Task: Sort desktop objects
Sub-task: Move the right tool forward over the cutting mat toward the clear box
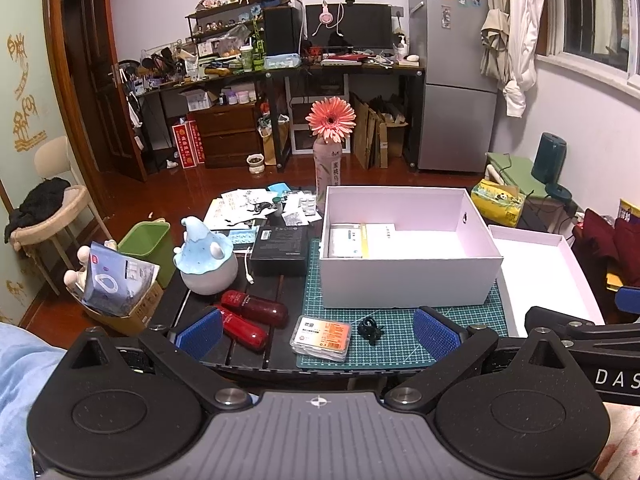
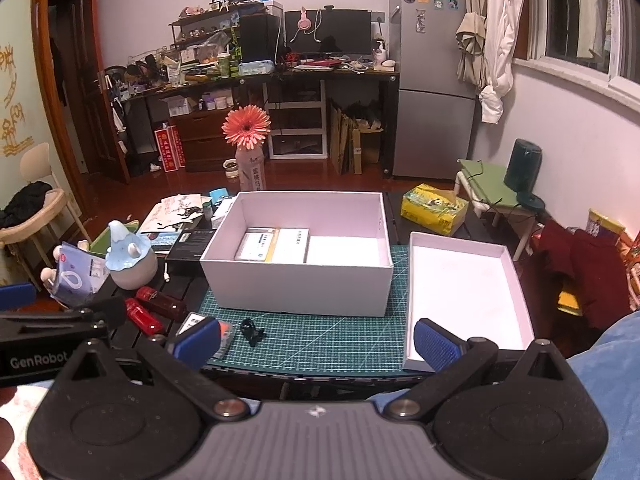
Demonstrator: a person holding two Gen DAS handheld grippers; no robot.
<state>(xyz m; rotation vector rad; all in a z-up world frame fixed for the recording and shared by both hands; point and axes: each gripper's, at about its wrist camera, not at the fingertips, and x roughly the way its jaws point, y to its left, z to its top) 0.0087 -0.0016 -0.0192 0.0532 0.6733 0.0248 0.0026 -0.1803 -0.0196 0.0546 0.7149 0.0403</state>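
Observation:
A white storage box (image 1: 408, 276) (image 2: 296, 284) stands on the green cutting mat (image 1: 384, 344) (image 2: 332, 340) with flat packets in its left part. In front of it lie an orange-labelled clear packet (image 1: 322, 338) (image 2: 224, 334), a small black clip (image 1: 370, 330) (image 2: 251, 331) and two red tubes (image 1: 250, 318) (image 2: 154, 312). My left gripper (image 1: 318, 334) is open and empty, held back at the table's near edge. My right gripper (image 2: 318, 344) is open and empty, also at the near edge.
The box lid (image 1: 548, 280) (image 2: 464, 296) lies upturned to the right. A blue-capped figurine (image 1: 206, 260) (image 2: 130, 258), a black box (image 1: 280, 248), papers and a flower bottle (image 1: 330, 168) (image 2: 250, 160) stand to the left and behind. A green bin (image 1: 148, 246) is beside the table.

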